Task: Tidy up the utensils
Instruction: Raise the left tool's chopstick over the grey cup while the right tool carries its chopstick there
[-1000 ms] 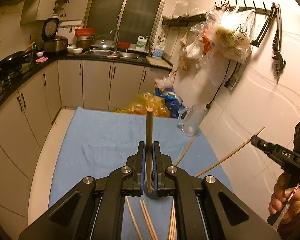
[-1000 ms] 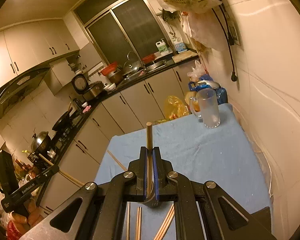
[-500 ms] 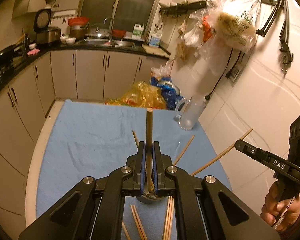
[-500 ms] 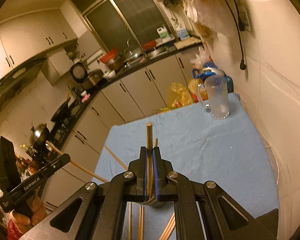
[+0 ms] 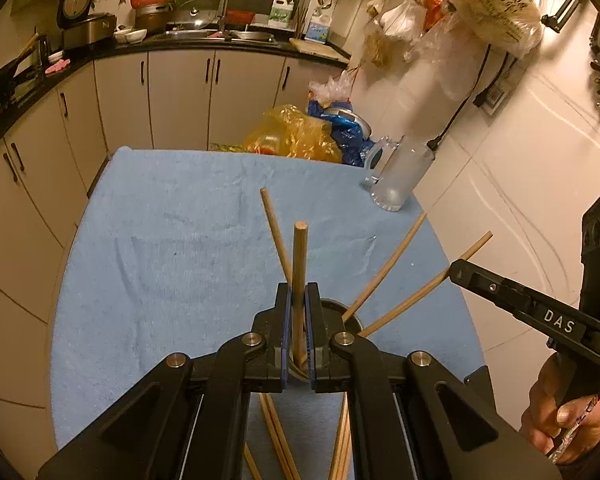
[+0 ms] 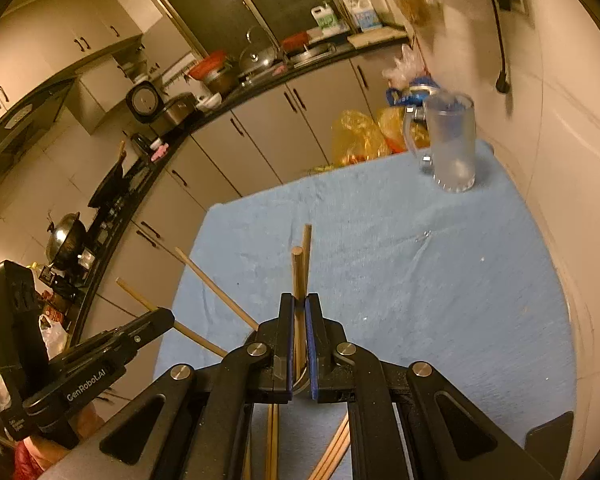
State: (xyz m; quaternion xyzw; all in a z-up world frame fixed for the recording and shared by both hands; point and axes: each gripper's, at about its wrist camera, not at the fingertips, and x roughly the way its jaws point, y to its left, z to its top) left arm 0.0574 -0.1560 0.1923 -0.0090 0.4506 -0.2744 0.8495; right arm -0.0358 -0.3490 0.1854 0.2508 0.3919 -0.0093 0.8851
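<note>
My left gripper (image 5: 298, 294) is shut on an upright wooden chopstick (image 5: 300, 256). Just below it, a metal cup (image 5: 352, 318) holds two more leaning chopsticks (image 5: 384, 268). My right gripper (image 6: 299, 302) is also shut on a chopstick (image 6: 298, 276), over the cup's rim (image 6: 302, 382). In the left wrist view the right gripper (image 5: 458, 270) comes in from the right, its chopstick (image 5: 416, 296) slanting down to the cup. In the right wrist view the left gripper (image 6: 166, 316) comes in from the left. Loose chopsticks (image 5: 276, 432) lie on the blue towel (image 5: 160, 248).
A frosted glass mug (image 5: 400, 184) stands at the towel's far right corner, close to the wall (image 5: 520, 160). Yellow and blue plastic bags (image 5: 296, 136) sit past the far edge. Kitchen cabinets (image 5: 40, 152) run along the left. A hand (image 5: 564, 412) grips the right handle.
Both grippers have sunk and tipped downward toward the cup, each still shut on its chopstick. The cup and its leaning chopsticks have come into view.
</note>
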